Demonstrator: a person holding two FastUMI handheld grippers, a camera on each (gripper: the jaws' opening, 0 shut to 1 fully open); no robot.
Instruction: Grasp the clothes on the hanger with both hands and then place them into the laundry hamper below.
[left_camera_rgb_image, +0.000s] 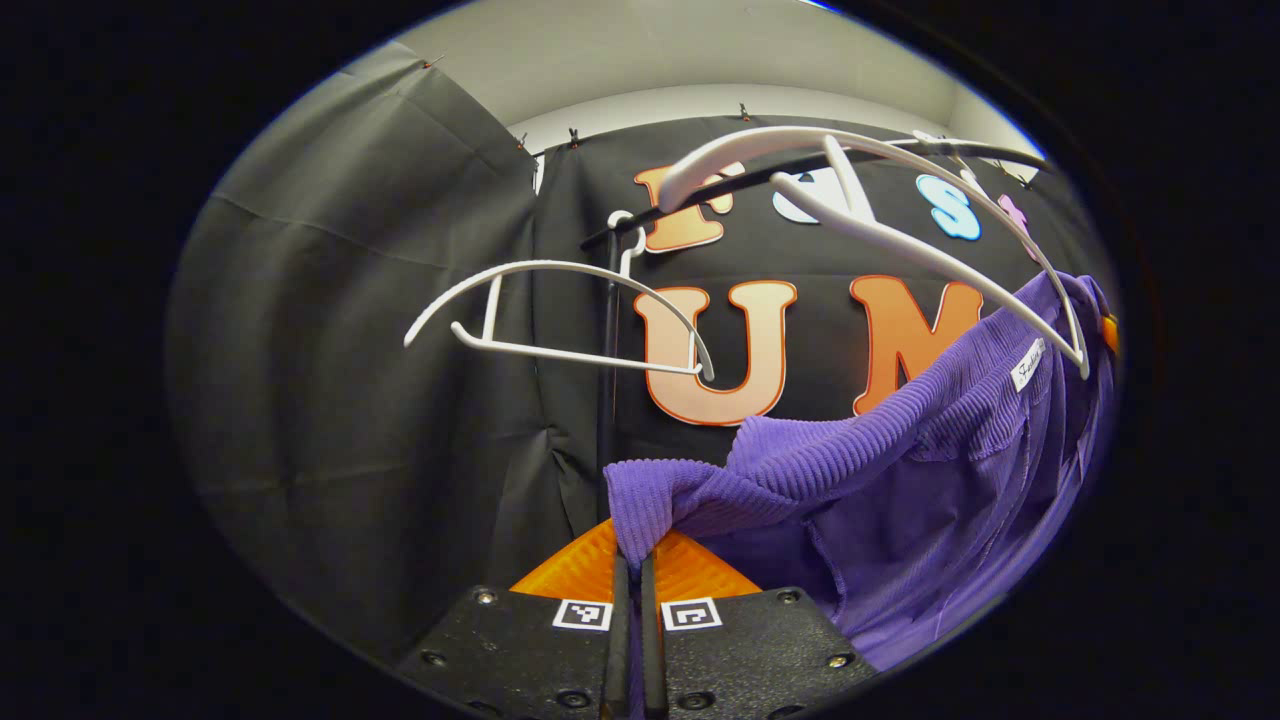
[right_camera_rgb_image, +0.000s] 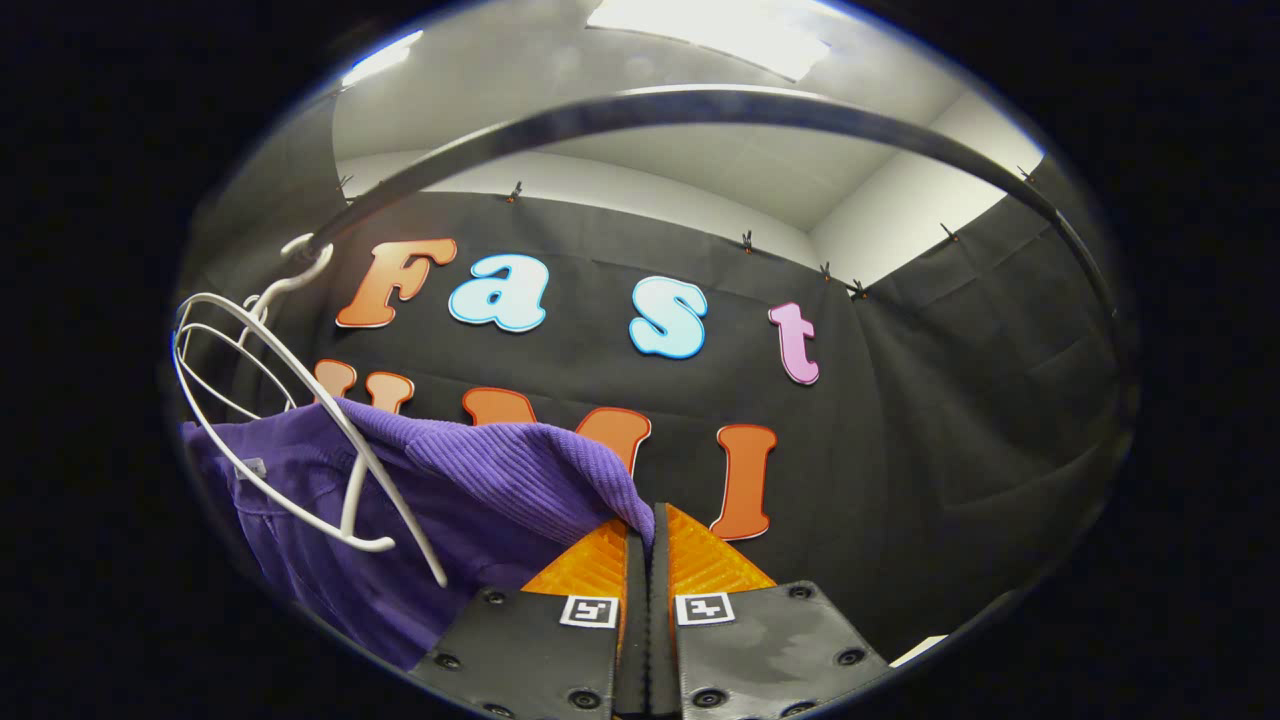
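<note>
A purple ribbed garment (left_camera_rgb_image: 900, 470) hangs stretched between both grippers, its far side trailing down at the right of the left gripper view. My left gripper (left_camera_rgb_image: 633, 560) is shut on one bunched corner of it. In the right gripper view the same purple garment (right_camera_rgb_image: 480, 480) spreads to the left, and my right gripper (right_camera_rgb_image: 648, 530) is shut on its other edge. A white hanger (left_camera_rgb_image: 900, 220) hangs from the dark rail (left_camera_rgb_image: 720, 190) just above the garment and touches its upper right part. In the right gripper view that white hanger (right_camera_rgb_image: 300, 440) lies against the cloth.
A second, bare white hanger (left_camera_rgb_image: 560, 320) hangs on the rail's left end beside a dark upright post (left_camera_rgb_image: 607, 380). In the right gripper view the dark rail (right_camera_rgb_image: 700, 105) arches overhead. Black cloth walls close in behind and to both sides.
</note>
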